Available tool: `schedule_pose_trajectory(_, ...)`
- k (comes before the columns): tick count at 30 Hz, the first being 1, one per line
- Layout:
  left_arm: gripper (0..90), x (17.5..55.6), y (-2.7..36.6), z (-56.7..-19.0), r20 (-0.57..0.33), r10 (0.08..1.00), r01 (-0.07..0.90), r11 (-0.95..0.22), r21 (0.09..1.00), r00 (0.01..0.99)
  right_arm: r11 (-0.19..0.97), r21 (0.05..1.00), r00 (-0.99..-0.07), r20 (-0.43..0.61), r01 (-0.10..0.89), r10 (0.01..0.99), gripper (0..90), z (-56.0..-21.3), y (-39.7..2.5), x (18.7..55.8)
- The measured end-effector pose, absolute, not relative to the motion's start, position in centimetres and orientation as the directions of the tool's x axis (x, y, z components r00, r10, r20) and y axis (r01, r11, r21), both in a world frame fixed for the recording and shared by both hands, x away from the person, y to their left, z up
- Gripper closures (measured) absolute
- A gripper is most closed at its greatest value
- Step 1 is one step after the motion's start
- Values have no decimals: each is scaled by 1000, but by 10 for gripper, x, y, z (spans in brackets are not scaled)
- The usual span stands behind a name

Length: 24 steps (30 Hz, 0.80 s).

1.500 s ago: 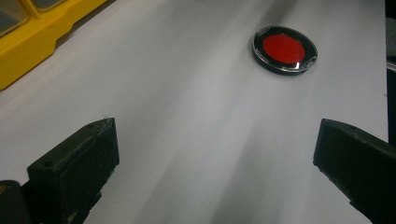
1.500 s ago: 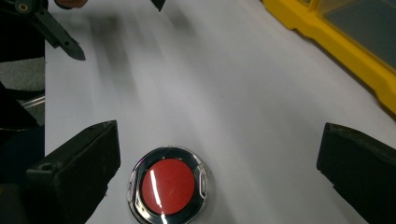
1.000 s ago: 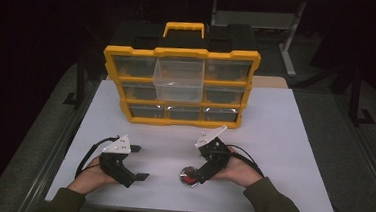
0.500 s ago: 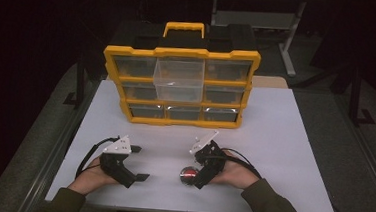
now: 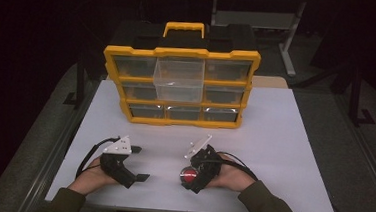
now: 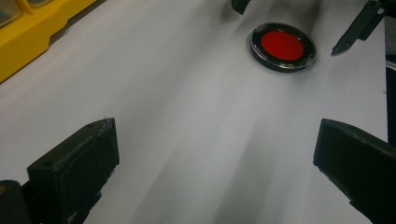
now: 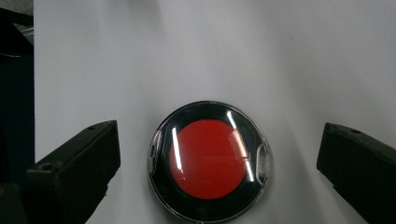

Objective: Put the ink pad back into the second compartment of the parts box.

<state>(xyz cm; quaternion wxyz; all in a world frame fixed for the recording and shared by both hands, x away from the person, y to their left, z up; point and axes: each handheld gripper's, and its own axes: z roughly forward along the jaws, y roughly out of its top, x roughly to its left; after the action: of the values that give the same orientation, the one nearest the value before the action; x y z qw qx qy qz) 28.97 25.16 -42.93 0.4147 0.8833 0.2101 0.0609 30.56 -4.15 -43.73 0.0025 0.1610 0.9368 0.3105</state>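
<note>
Near the tabletop's [image 5: 283,143] front edge, right tool [image 5: 189,179] spread wide, jaws flanking a red disc [image 7: 208,161] without touching it. Disc flat on the white surface, right of the front edge's middle. Left tool [image 5: 139,164] toward the front-left corner, also spread, gripping nothing. Farther back, at the rear edge, yellow organizer [image 5: 180,85], one drawer [image 5: 179,80] pulled out.

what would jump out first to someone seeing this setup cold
The yellow drawer organizer at the far side of the white table, with one clear drawer pulled out of its top row. Then the round red-centred disc lying flat near the front edge, framed between the open right tongs without being touched. The left tongs rest open on bare table beside it.
</note>
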Motion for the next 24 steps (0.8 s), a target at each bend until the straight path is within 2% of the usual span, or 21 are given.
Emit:
schedule_pose_trajectory(5, 0, 290, 252, -429, -67, 422, 321, -568, 758, 904, 772, 565, -952, 88, 291, 295, 10, -440, -39, 304)
schedule_pose_trajectory(24, 0, 290, 252, -429, -66, 422, 320, -567, 759, 904, 796, 553, -964, 51, 246, 262, 194, -440, -40, 301)
